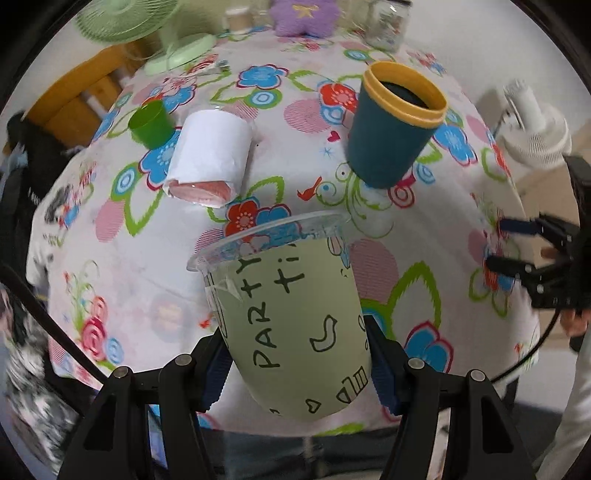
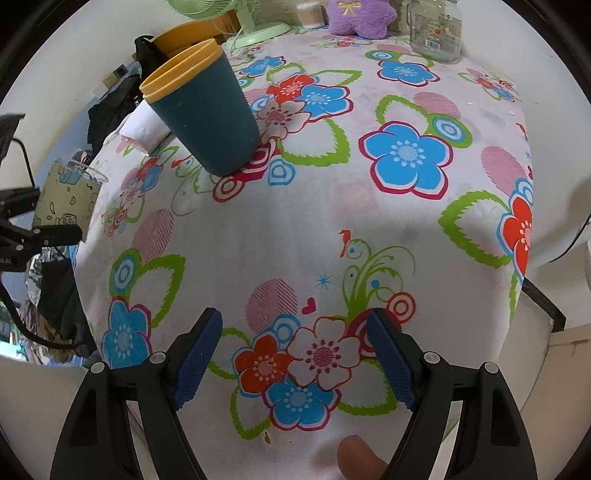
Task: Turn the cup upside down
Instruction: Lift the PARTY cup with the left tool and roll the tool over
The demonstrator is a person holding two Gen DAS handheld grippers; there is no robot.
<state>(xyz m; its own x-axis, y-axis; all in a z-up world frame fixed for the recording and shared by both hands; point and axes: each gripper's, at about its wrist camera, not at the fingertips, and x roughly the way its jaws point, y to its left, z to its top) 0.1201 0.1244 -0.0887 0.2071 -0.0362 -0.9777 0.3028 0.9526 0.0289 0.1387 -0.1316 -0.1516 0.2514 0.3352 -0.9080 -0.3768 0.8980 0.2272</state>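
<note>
My left gripper (image 1: 295, 362) is shut on a clear plastic cup with a pale green "PARTY" sleeve (image 1: 295, 317). It holds the cup rim up, tilted away, above the near edge of the flowered table (image 1: 147, 288). The cup also shows at the far left of the right wrist view (image 2: 68, 201), held between the left gripper's fingers. My right gripper (image 2: 295, 354) is open and empty, low over the table's near part. It also shows at the right edge of the left wrist view (image 1: 517, 247).
A dark teal cup with a yellow rim (image 1: 395, 125) (image 2: 207, 114) stands upright mid-table. A white paper roll (image 1: 208, 155) lies on its side beside a small green cup (image 1: 150, 123). A green fan (image 1: 147, 33), purple plush (image 1: 304, 14) and glass jar (image 2: 436, 29) stand at the back.
</note>
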